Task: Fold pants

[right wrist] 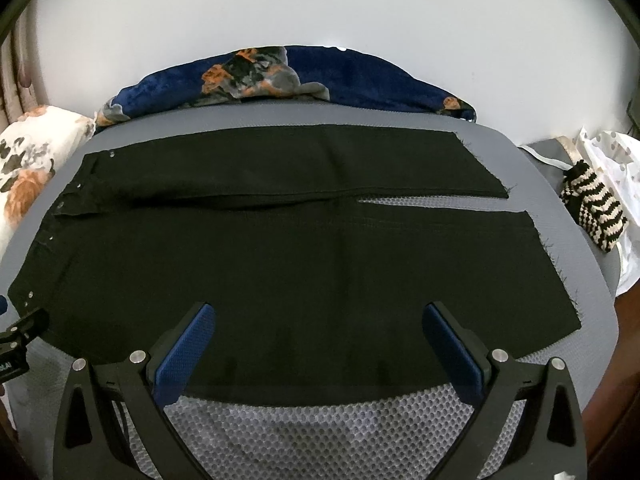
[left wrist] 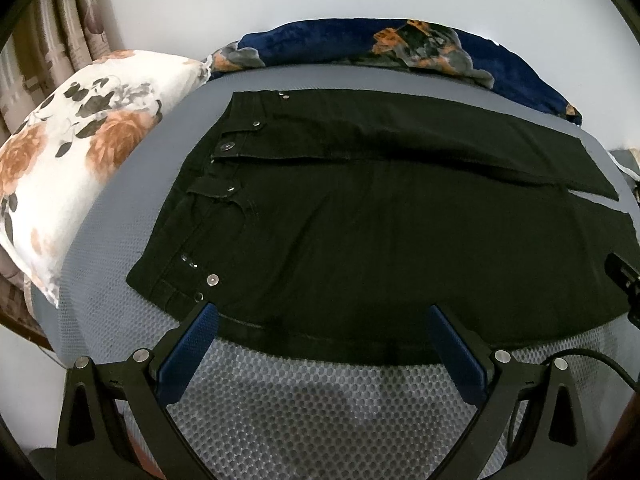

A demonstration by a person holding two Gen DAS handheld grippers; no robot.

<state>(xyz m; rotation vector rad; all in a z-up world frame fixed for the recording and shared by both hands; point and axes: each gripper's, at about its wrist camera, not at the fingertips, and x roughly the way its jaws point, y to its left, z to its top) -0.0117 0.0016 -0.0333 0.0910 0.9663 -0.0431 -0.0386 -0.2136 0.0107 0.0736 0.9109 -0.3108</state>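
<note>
Black pants (left wrist: 360, 220) lie flat on a grey mesh mattress (left wrist: 300, 408), waistband with metal buttons to the left, both legs running right. In the right wrist view the pants (right wrist: 280, 260) show a narrow gap between the two leg ends at the right. My left gripper (left wrist: 322, 312) is open, its blue pads (left wrist: 192, 352) just above the near hem by the waist end, nothing between them. My right gripper (right wrist: 320, 310) is open too, hovering over the near edge of the near leg, holding nothing. Each gripper's edge peeks into the other's view.
A floral white pillow (left wrist: 68, 168) lies left of the pants. A navy floral blanket (left wrist: 400, 44) is bunched along the far edge against a white wall. A striped knitted item (right wrist: 592, 208) and a white plastic bag (right wrist: 616, 160) sit at the right.
</note>
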